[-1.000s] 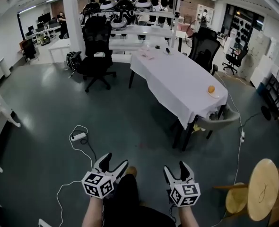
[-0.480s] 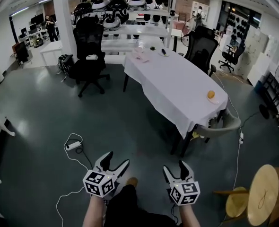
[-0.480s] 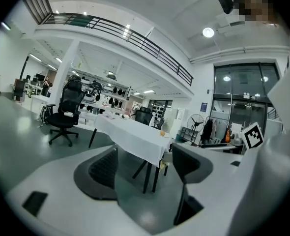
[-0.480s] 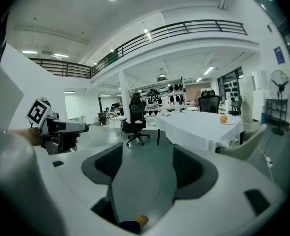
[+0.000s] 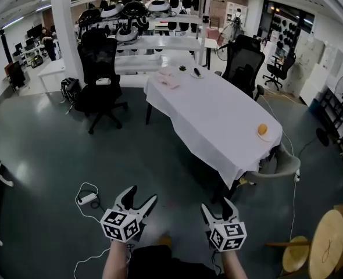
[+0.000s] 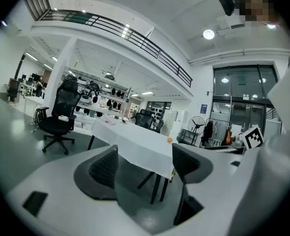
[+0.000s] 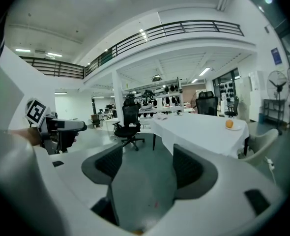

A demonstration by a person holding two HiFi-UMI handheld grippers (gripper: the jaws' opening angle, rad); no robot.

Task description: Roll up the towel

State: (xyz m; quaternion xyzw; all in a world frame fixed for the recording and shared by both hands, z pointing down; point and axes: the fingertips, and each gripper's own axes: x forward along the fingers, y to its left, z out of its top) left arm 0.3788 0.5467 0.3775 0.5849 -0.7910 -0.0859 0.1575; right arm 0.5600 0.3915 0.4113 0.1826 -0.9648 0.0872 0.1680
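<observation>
Over the grey floor (image 5: 43, 156), well short of the tabletop (image 5: 218, 112), the left gripper (image 5: 142, 194) and the right gripper (image 5: 215, 205) hover side by side. Each has its jaws spread wide with nothing between them. The small pinkish towel (image 5: 168, 81) lies near the far end of the white-covered tabletop, well apart from both grippers. An orange (image 5: 262, 129) sits near the tabletop's right edge. A black office chair (image 5: 99, 68) stands to its left.

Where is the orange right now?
The orange sits on a small plate near the right edge of the white-clothed table, toward its nearer end, right of centre in the head view.
</observation>
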